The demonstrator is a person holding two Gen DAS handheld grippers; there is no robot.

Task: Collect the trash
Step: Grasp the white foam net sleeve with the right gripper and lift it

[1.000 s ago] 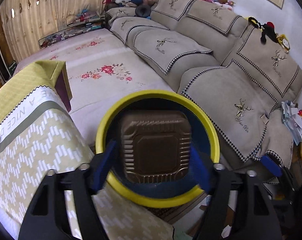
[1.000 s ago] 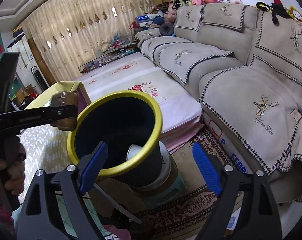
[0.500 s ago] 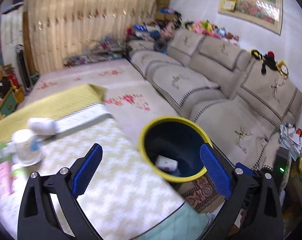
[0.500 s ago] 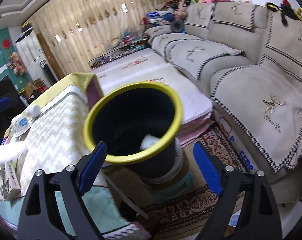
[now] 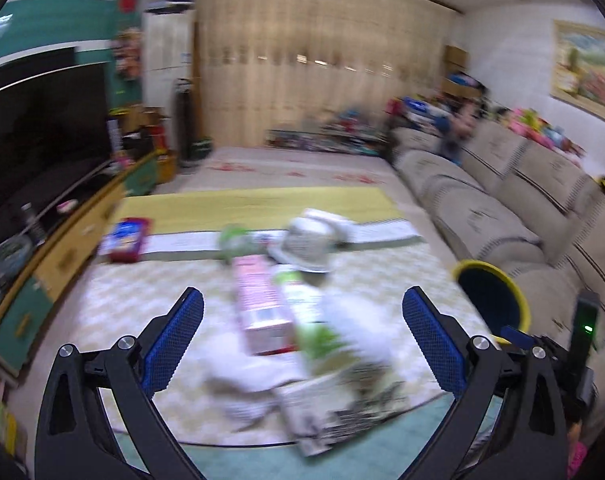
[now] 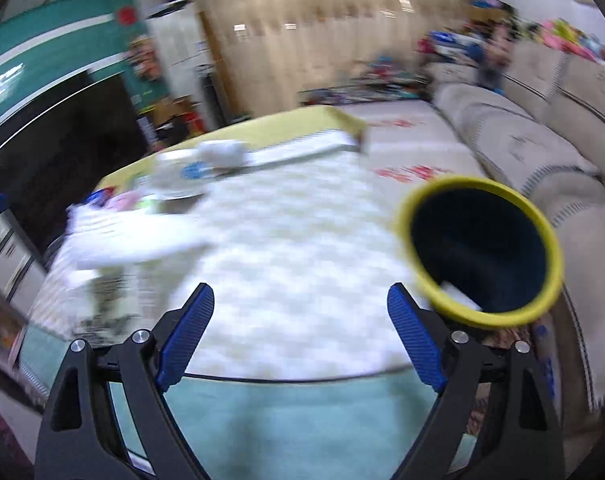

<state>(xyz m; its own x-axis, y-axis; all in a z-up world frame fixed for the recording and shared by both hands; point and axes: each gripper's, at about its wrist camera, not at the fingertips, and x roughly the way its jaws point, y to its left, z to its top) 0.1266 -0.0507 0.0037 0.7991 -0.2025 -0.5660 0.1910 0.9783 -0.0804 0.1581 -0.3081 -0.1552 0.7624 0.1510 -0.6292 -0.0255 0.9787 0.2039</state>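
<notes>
Both views are motion-blurred. My left gripper (image 5: 302, 300) is open and empty above the table, facing a pink carton (image 5: 262, 304), a green-and-white package (image 5: 322, 340) and a white bowl-like container (image 5: 308, 246). The yellow-rimmed dark bin (image 5: 490, 300) stands off the table's right edge. My right gripper (image 6: 300, 300) is open and empty over the patterned tablecloth (image 6: 294, 248). The bin (image 6: 482, 248) is at its right with a white item inside. Blurred white litter (image 6: 142, 240) lies at its left.
A beige sofa (image 5: 502, 200) runs along the right. A dark TV on a low cabinet (image 5: 42, 152) is at the left. A red-and-blue packet (image 5: 126, 238) lies at the table's far left. Curtains close off the back.
My left gripper let go of the brown ridged container over the bin, opened, and swung left to the table. My right gripper also swung left, away from the bin.
</notes>
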